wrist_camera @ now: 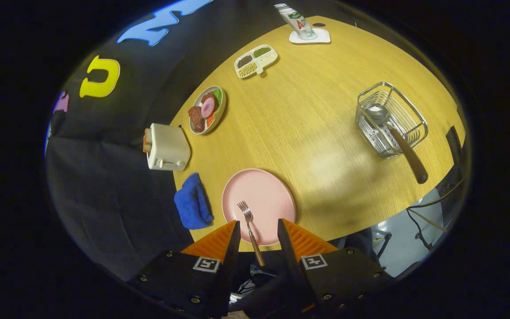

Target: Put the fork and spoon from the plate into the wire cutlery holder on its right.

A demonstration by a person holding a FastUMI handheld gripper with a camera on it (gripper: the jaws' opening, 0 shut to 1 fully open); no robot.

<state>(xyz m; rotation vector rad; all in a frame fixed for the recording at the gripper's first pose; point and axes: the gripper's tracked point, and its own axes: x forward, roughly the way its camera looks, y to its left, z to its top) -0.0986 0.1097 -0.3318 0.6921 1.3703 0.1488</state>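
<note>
A pink plate lies on the wooden table just ahead of my fingers. A fork with a wooden handle rests on it, tines pointing away and handle running back over the plate's near rim into the gap between my fingers. My gripper is open, one finger on each side of the fork handle, neither touching it. The wire cutlery holder stands far off to the plate's right. A spoon sits in it, bowl inside the basket and wooden handle leaning out over the rim.
A blue cloth lies left of the plate, with a white toaster beyond it. Further back are a plate of food, a divided snack tray and a bottle on a white coaster. Cables hang past the table's right edge.
</note>
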